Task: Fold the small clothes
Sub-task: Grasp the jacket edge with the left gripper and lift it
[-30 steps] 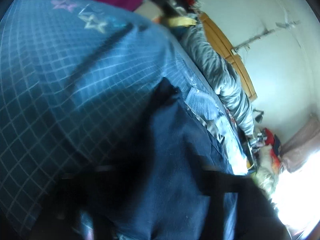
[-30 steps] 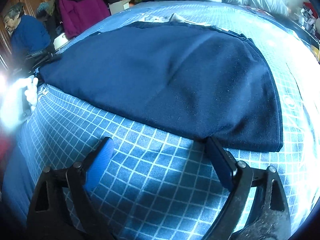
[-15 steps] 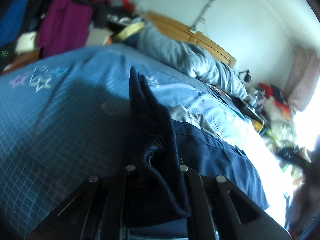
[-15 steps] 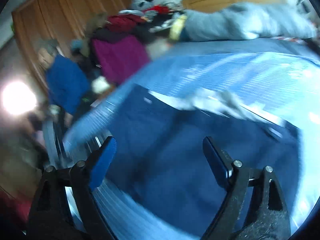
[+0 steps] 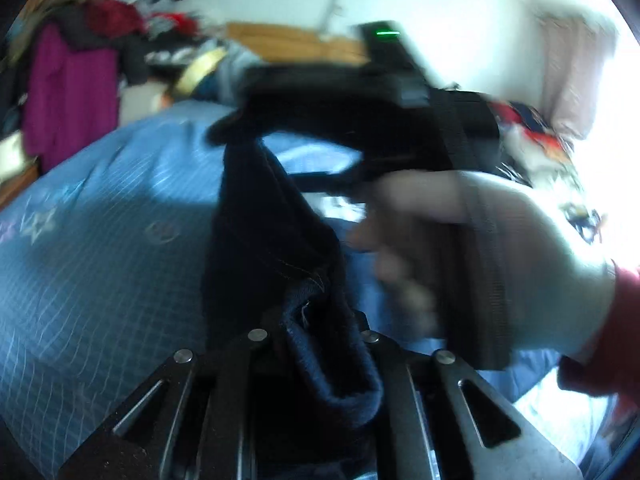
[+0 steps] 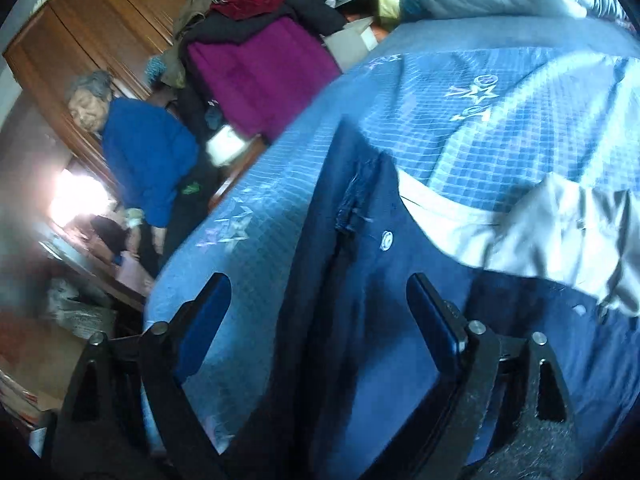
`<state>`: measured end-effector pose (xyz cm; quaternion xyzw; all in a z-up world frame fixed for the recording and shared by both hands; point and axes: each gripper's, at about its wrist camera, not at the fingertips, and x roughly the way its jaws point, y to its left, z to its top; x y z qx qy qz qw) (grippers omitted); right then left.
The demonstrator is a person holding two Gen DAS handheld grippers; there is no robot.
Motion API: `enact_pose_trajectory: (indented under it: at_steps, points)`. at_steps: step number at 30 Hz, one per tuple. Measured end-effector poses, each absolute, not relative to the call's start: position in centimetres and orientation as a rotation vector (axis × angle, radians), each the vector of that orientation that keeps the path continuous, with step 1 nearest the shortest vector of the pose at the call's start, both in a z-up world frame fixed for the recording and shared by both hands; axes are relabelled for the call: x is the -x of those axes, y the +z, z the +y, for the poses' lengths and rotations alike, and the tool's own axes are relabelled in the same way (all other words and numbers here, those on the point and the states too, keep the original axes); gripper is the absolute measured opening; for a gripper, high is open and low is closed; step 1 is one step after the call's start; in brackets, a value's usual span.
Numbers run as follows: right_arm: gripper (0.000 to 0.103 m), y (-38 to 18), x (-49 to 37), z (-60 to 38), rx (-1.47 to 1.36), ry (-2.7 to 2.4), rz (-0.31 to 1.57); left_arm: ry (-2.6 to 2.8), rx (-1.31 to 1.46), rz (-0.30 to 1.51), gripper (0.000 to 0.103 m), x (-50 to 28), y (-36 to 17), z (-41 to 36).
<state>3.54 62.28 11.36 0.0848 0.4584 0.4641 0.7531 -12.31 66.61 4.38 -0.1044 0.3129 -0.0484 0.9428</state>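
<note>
Between the fingers of the left gripper (image 5: pixel 312 332) sits a bunched fold of the dark navy garment (image 5: pixel 272 240); the fingers are closed tight on the cloth, which rises from them as a raised ridge above the blue checked bedspread (image 5: pixel 100 240). The right gripper (image 6: pixel 320 300) has its fingers spread wide and grips nothing; it hovers over the near left part of the same garment (image 6: pixel 360 280), which lies on the bed with a pale lining (image 6: pixel 520 232) exposed at its far right edge.

Judged from this, the step in hand is carrying the held edge over to make a fold. To do it well, the left grip should hold both layers evenly, and the right gripper should take a matching corner before the cloth is laid down, so that the edges line up and no crease is trapped.

Limits of view: the left wrist picture is motion-blurred, and the person's hand (image 5: pixel 480 264) with the black handle of the other gripper blocks the right half. How much of the garment is lifted cannot be told. The garment's type is unclear; a small round button or rivet (image 6: pixel 386 240) is visible.
</note>
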Motion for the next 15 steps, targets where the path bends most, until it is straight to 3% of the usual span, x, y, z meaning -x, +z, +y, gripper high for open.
enact_pose_trajectory:
  at_steps: [3, 4, 7, 11, 15]
  points:
    - [0.025, 10.8, -4.4, 59.5, -0.221, 0.981, 0.999, -0.159, 0.169, 0.636, 0.013, 12.1, 4.9, 64.7]
    - [0.021, 10.8, -4.4, 58.3, -0.244, 0.965, 0.993, -0.186, 0.172, 0.637, 0.013, 11.8, 5.1, 64.1]
    - [0.012, 12.3, -3.1, 52.7, -0.297, 0.905, 0.931, -0.291, 0.182, 0.649, 0.012, 11.5, 6.2, 61.2]
    - [0.011, 13.6, -1.8, 43.9, -0.368, 0.870, 0.881, -0.462, 0.159, 0.658, 0.014, 12.0, 7.8, 55.0]
    - [0.011, 11.3, -2.9, 35.7, -0.442, 0.788, 0.944, -0.592, 0.140, 0.725, 0.016, 10.4, 6.8, 49.1]
